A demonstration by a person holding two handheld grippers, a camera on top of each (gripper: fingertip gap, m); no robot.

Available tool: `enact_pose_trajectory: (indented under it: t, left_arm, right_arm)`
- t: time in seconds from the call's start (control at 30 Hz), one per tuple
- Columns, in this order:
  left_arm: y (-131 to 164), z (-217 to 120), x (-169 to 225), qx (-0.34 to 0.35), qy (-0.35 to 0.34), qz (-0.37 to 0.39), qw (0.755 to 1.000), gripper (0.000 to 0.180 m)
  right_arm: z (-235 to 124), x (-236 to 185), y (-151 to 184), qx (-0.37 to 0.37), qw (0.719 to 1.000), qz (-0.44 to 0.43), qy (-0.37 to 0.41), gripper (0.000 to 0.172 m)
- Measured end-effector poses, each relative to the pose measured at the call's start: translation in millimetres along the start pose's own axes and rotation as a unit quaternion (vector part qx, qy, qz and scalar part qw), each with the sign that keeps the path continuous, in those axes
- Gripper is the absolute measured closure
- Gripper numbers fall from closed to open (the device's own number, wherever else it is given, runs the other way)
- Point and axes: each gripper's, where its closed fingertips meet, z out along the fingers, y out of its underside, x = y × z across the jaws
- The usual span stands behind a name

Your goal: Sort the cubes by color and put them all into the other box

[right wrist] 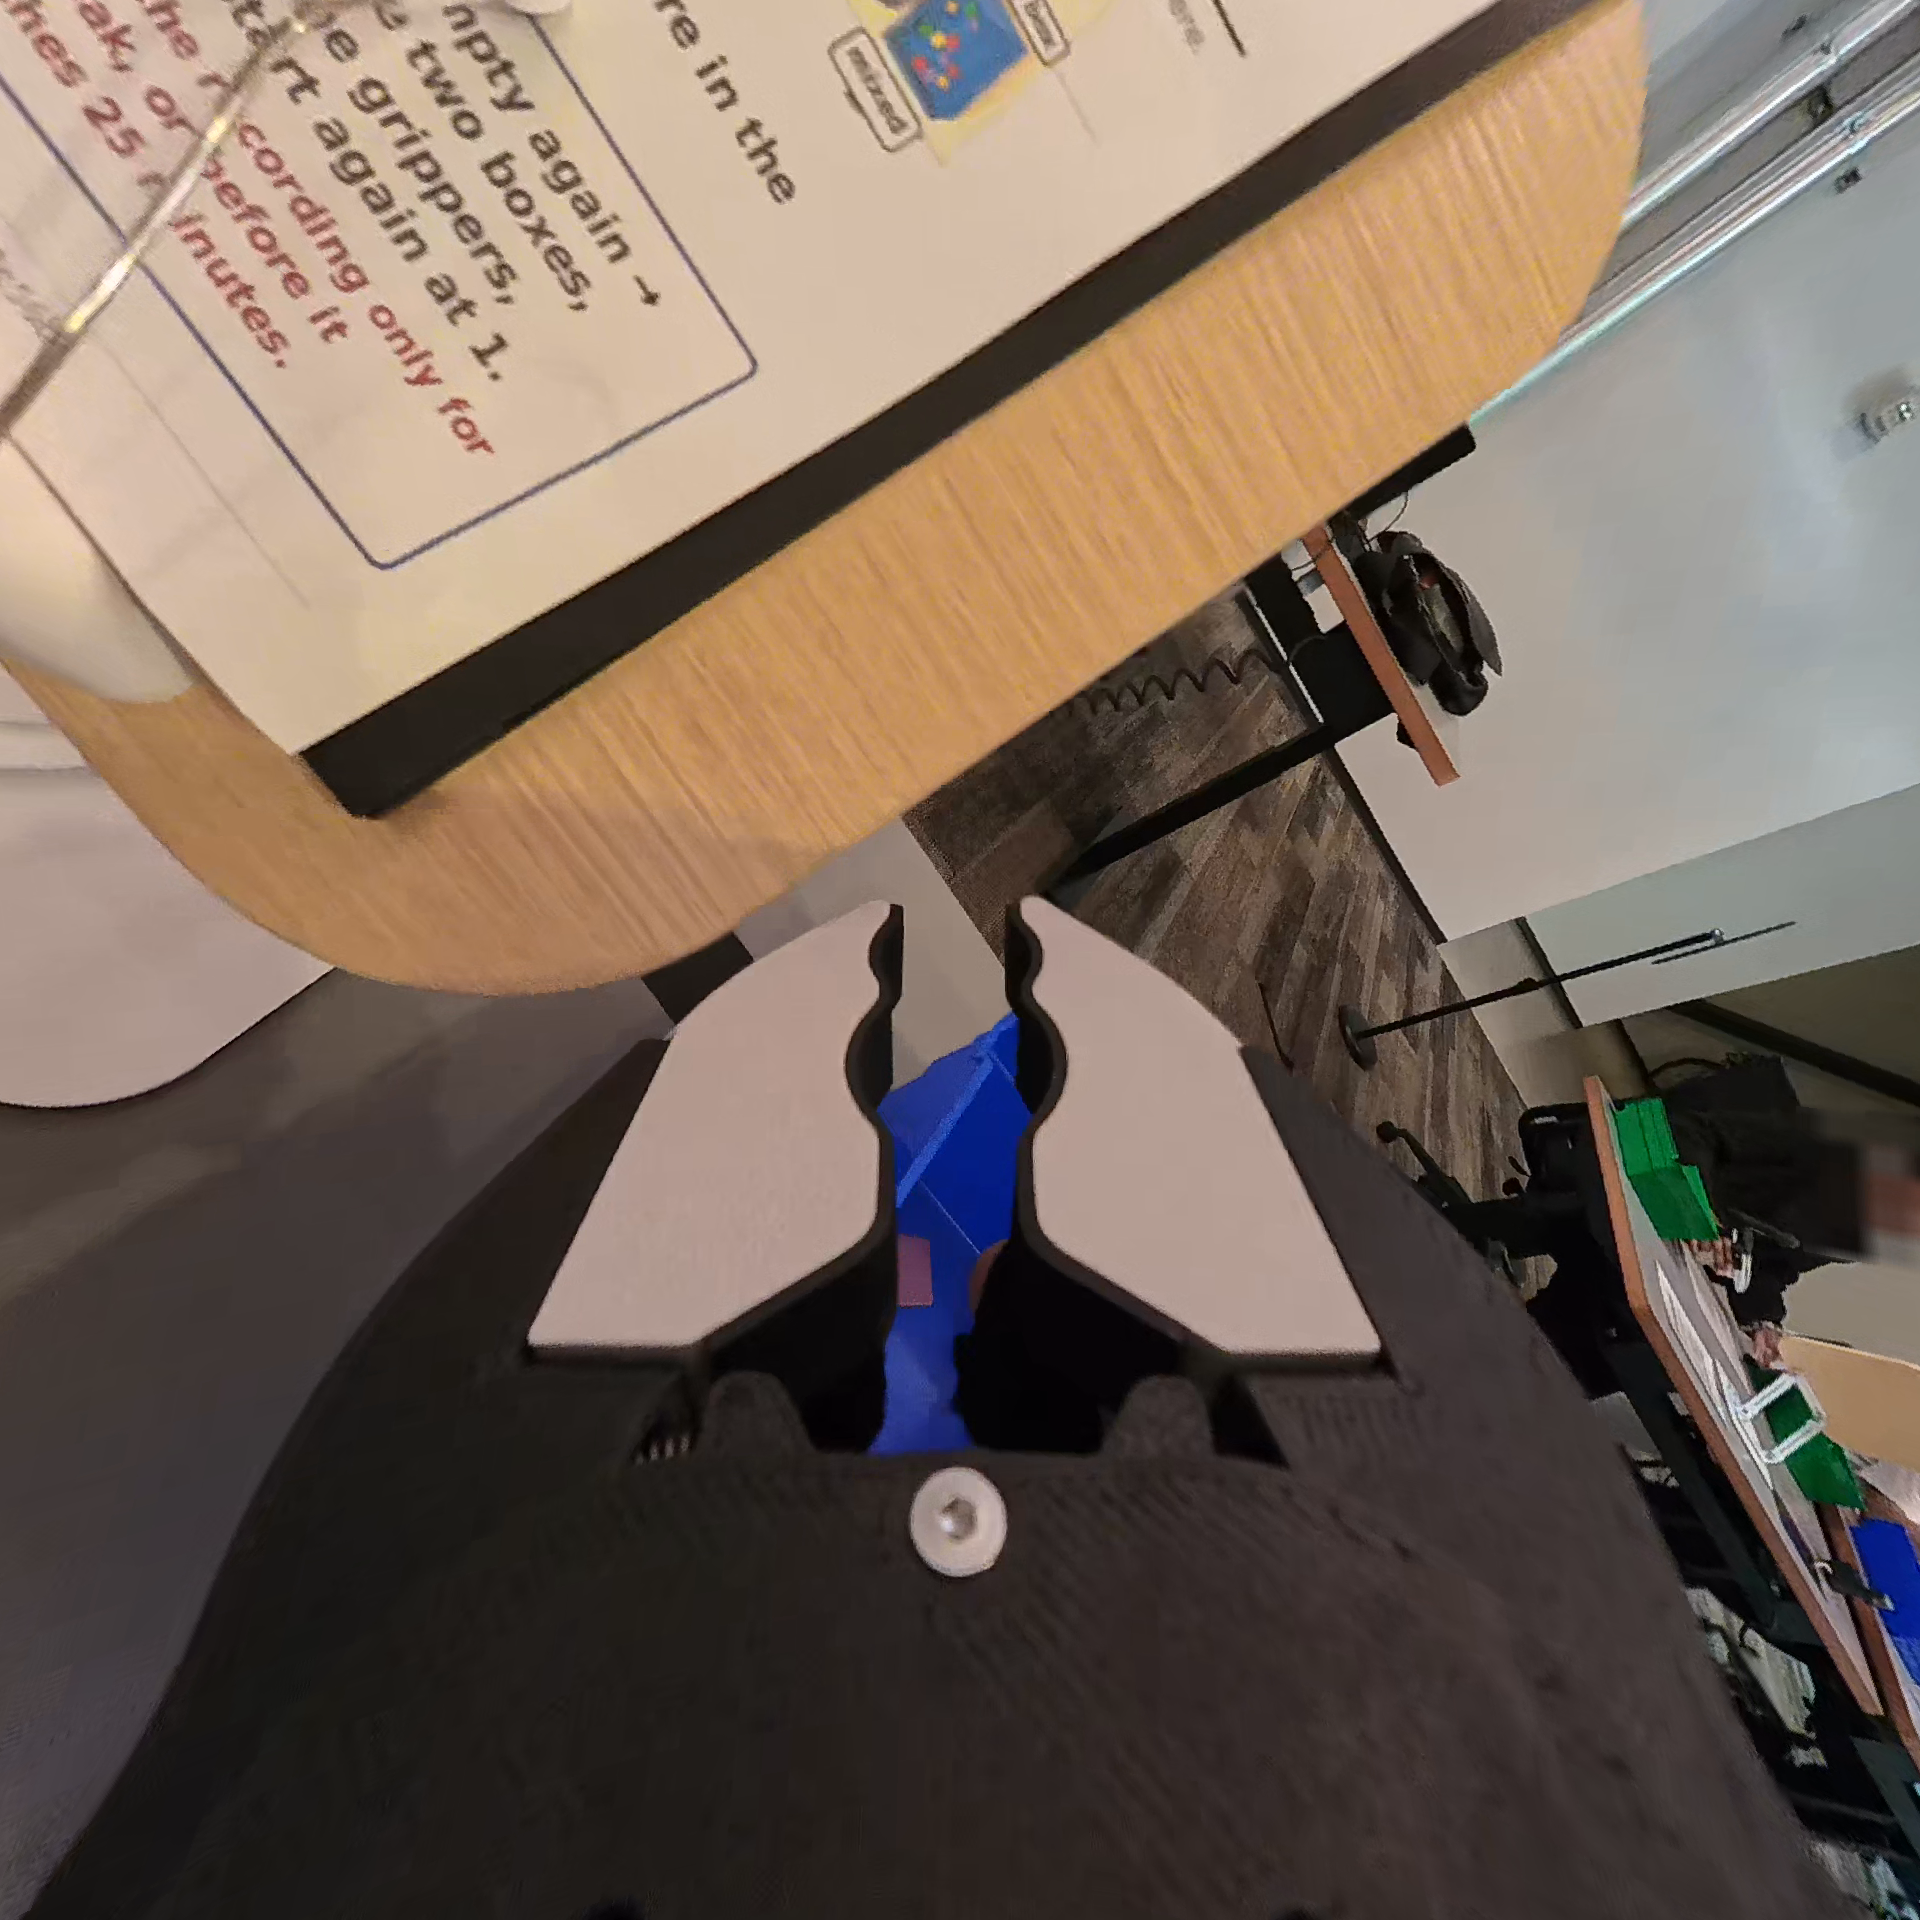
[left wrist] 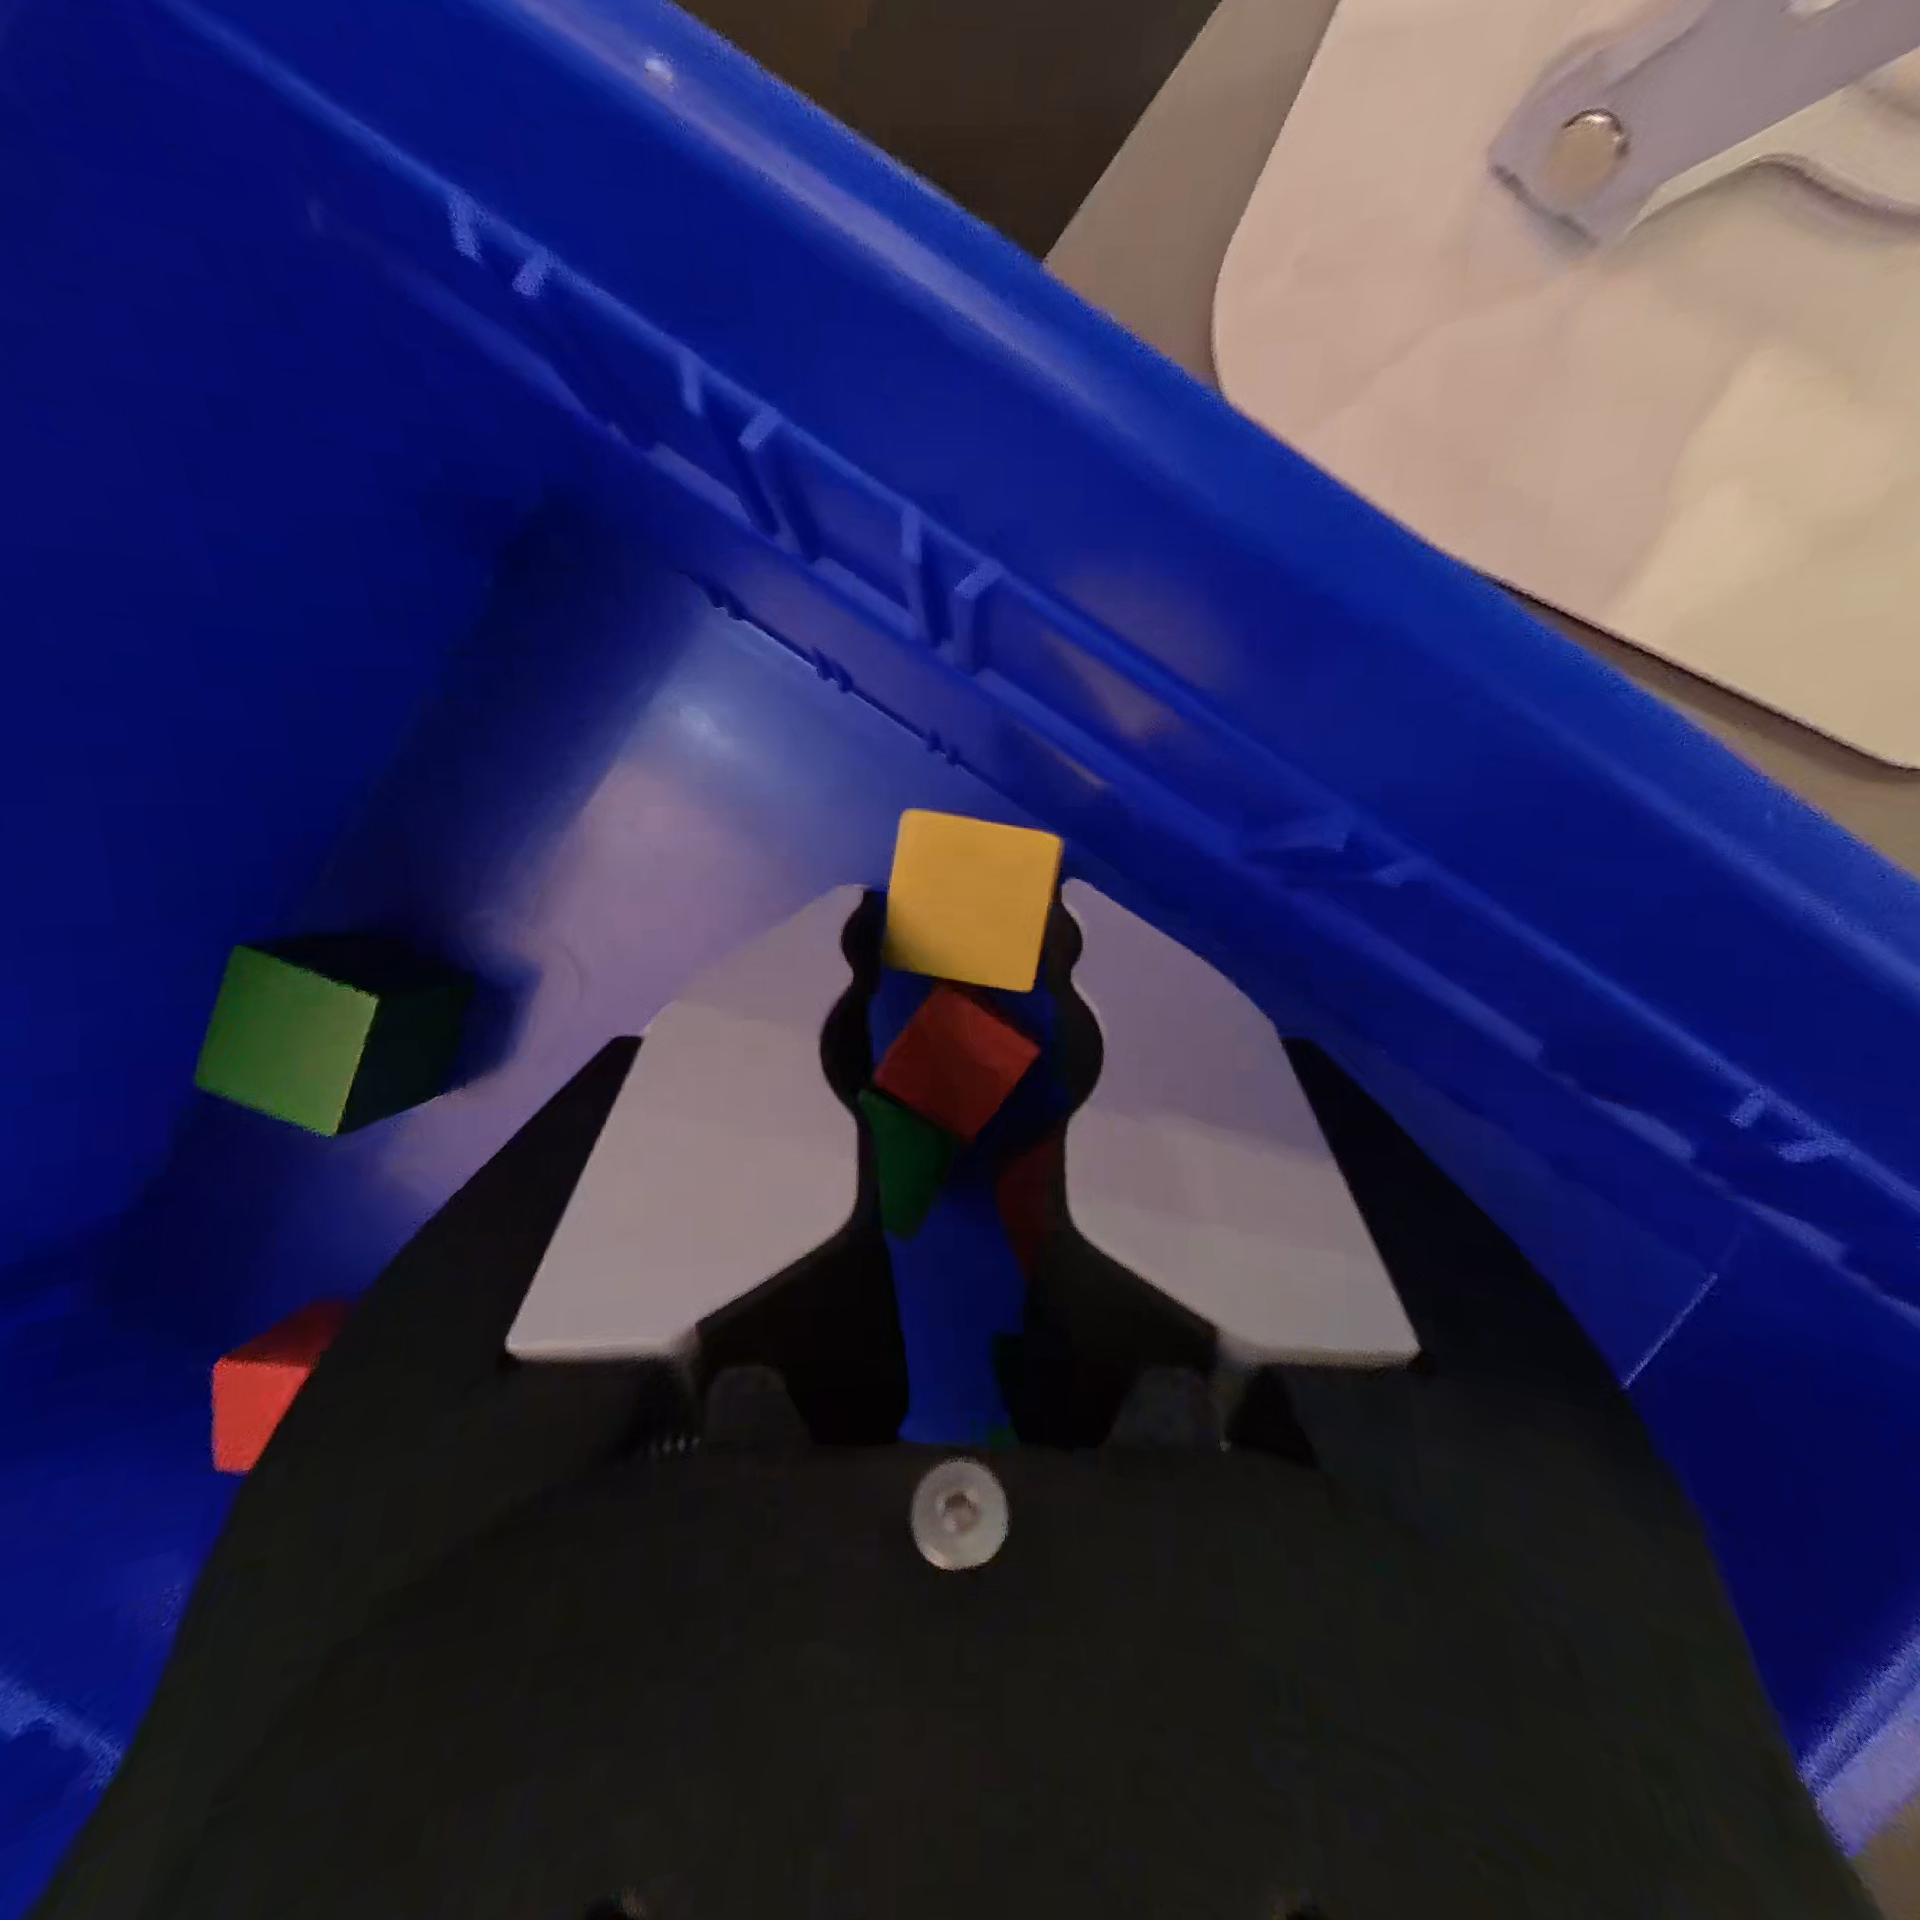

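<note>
Left wrist view: left gripper (left wrist: 971, 899) reaching down into blue box (left wrist: 312, 468), fingertips (left wrist: 821, 914) closing on yellow cube (left wrist: 971, 899), both black pads looking pressed to its left and right sides. Cube showing one flat, matte, square face, edges crisp, slightly rotated, upper part sticking out past the tips. Sitting near the box's ribbed wall (left wrist: 1195, 748). Below it between the fingers, red cube (left wrist: 956, 1060) lying tilted on the box floor, with dark green cube (left wrist: 904, 1164) just beside it and a second reddish piece partly hidden behind the right finger. Off to the left on the floor, bright green cube (left wrist: 301, 1034) resting apart, one face lit, side in shadow. Lower left, another red cube (left wrist: 265, 1382) half hidden by the gripper body. Outside the box, a pale board (left wrist: 1558, 468) lying on the table.

Right wrist view: right gripper (right wrist: 956, 935) hanging partly open, nothing between the tips, only background showing through the gap. Sliver of blue box (right wrist: 956, 1122) visible lower between the fingers. Wooden table edge (right wrist: 831, 665) with a printed sheet (right wrist: 416, 260) above, carpeted floor (right wrist: 1247, 883) beyond.
</note>
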Motion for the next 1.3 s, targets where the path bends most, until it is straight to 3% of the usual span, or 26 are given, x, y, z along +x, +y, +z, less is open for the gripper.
enact_pose_trajectory:
  t: [0.2, 0.43, 0.6, 0.73, 0.9, 1.03, 1.3]
  left_arm:
    - [-6, -11, -8, 0.023, -0.014, -0.016, 1.000, 0.151]
    - [-49, -104, -14, 0.208, -0.013, -0.077, 0.975, 0.151]
    - [-109, -189, 37, 0.367, 0.040, -0.031, 0.929, 0.152]
    - [-154, -229, 105, 0.445, 0.107, 0.032, 0.888, 0.151]
    - [-202, -234, 200, 0.493, 0.253, 0.075, 0.829, 0.151]
    - [-221, -223, 249, 0.502, 0.351, 0.068, 0.787, 0.152]
    - [-230, -200, 277, 0.485, 0.418, 0.045, 0.767, 0.152]
  right_arm:
    - [-4, -1, -10, 0.008, 0.999, -0.027, 0.018, 0.155]
    - [-34, 16, -45, 0.071, 0.994, -0.042, 0.067, 0.154]
    - [-69, 4, -96, 0.176, 0.977, -0.084, 0.087, 0.151]
    - [-90, -29, -132, 0.248, 0.959, -0.116, 0.069, 0.142]
    - [-100, -75, -161, 0.311, 0.934, -0.163, 0.065, 0.133]
    - [-96, -100, -167, 0.329, 0.927, -0.170, 0.056, 0.122]
    - [-100, -103, -173, 0.347, 0.917, -0.173, 0.095, 0.121]
